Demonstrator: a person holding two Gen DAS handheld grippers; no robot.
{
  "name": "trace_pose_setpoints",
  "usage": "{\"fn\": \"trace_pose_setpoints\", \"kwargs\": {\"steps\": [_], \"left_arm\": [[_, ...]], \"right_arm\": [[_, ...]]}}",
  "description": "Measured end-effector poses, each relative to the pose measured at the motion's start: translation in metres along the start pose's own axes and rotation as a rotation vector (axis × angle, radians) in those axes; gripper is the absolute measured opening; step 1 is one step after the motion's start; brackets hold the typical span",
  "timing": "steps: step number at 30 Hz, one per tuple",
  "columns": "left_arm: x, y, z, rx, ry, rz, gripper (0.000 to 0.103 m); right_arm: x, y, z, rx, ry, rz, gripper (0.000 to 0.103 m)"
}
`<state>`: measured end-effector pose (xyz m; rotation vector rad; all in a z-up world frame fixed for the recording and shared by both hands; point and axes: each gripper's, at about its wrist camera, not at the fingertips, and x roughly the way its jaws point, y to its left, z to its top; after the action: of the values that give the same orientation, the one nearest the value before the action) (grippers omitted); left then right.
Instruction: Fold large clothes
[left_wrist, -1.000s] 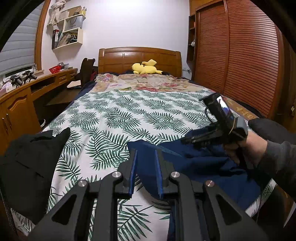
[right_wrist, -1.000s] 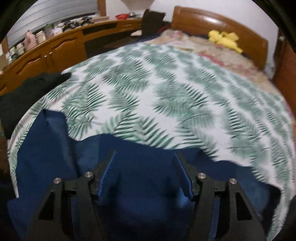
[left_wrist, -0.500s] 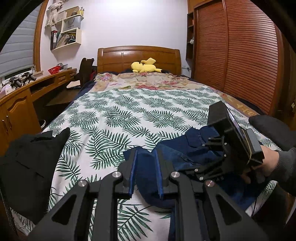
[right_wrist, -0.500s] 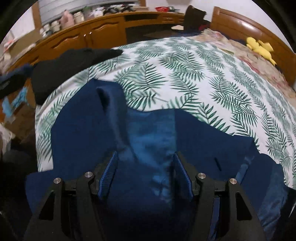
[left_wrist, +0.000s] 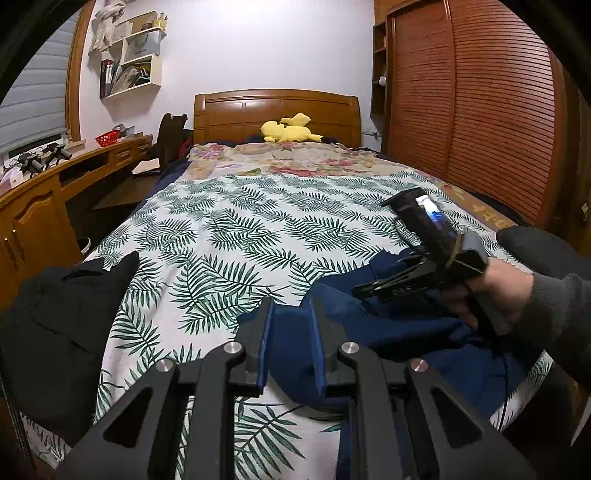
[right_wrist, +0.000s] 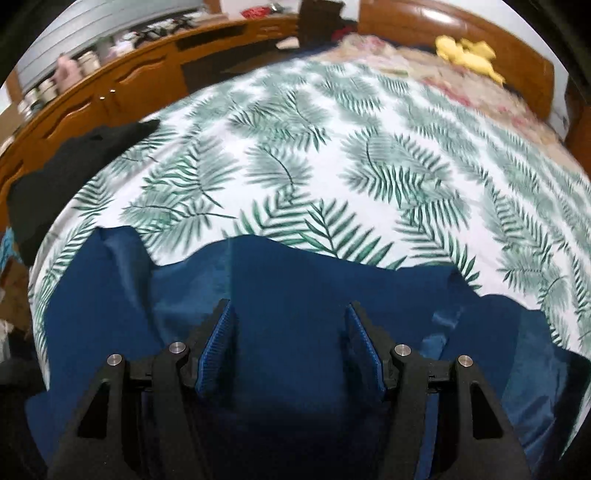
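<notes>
Two grippers are at work over one navy garment (left_wrist: 402, 332), which is bunched at the lower right of the left wrist view, on the near end of the bed (left_wrist: 258, 229) with its fern-print cover. A fold of the blue cloth is pinched between the closed-in pads of the left gripper (left_wrist: 291, 332), and the pinch is judged to serve as an anchor while the other side is arranged. The right gripper (right_wrist: 291, 343) is held with its jaws spread wide, nothing between them, hovering above the flat blue fabric (right_wrist: 295, 295) that fills the lower half of its own view (whether the pads are touching the cloth cannot be told). In the left wrist view that same tool is seen at the right edge, gripped in the person's right hand (left_wrist: 502, 295) just over the heap. A black garment (left_wrist: 62, 314) is draped at the lower left, well apart. The folding is judged barely begun: the cloth is still rumpled, and a corner or hem would need to be taken next.
</notes>
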<state>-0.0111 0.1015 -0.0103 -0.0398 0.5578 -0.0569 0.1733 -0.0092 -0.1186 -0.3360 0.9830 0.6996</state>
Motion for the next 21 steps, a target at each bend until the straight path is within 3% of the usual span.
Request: {"fn": "trace_pose_setpoints", "kwargs": {"steps": [2,3,4,5,7,13,17,18,19,20,21], "left_arm": [[0.002,-0.002,0.000,0.005,0.007,-0.001,0.016],[0.003,-0.002,0.000,0.006,0.009,-0.001,0.016],[0.004,-0.003,0.000,0.008,0.011,-0.001,0.016],[0.004,-0.003,0.000,0.008,0.012,-0.002,0.016],[0.005,-0.005,0.000,0.012,0.012,-0.006,0.016],[0.006,-0.010,0.001,0.019,0.012,-0.014,0.016],[0.007,-0.013,0.000,0.025,0.016,-0.016,0.016],[0.008,-0.014,0.000,0.028,0.017,-0.017,0.016],[0.008,-0.014,-0.001,0.030,0.018,-0.017,0.016],[0.008,-0.016,-0.001,0.031,0.018,-0.017,0.016],[0.009,-0.016,-0.002,0.033,0.021,-0.017,0.016]], "right_arm": [[0.013,-0.002,0.002,0.008,0.052,0.028,0.056],[0.019,-0.002,0.002,0.004,0.076,0.022,0.045],[0.022,0.000,0.002,-0.007,0.089,0.030,0.033],[0.022,0.002,0.001,-0.022,0.090,0.045,0.002],[0.014,0.009,-0.001,-0.069,0.067,0.046,0.000],[-0.050,0.005,0.006,-0.086,-0.169,-0.047,0.000],[-0.046,-0.009,0.011,-0.062,-0.144,-0.077,0.000],[-0.040,-0.013,0.011,-0.049,-0.124,-0.065,0.003],[-0.032,-0.014,0.010,-0.040,-0.098,-0.059,0.013],[-0.024,-0.016,0.008,-0.035,-0.083,-0.063,0.044],[-0.018,-0.017,0.007,-0.029,-0.075,-0.061,0.063]]}}
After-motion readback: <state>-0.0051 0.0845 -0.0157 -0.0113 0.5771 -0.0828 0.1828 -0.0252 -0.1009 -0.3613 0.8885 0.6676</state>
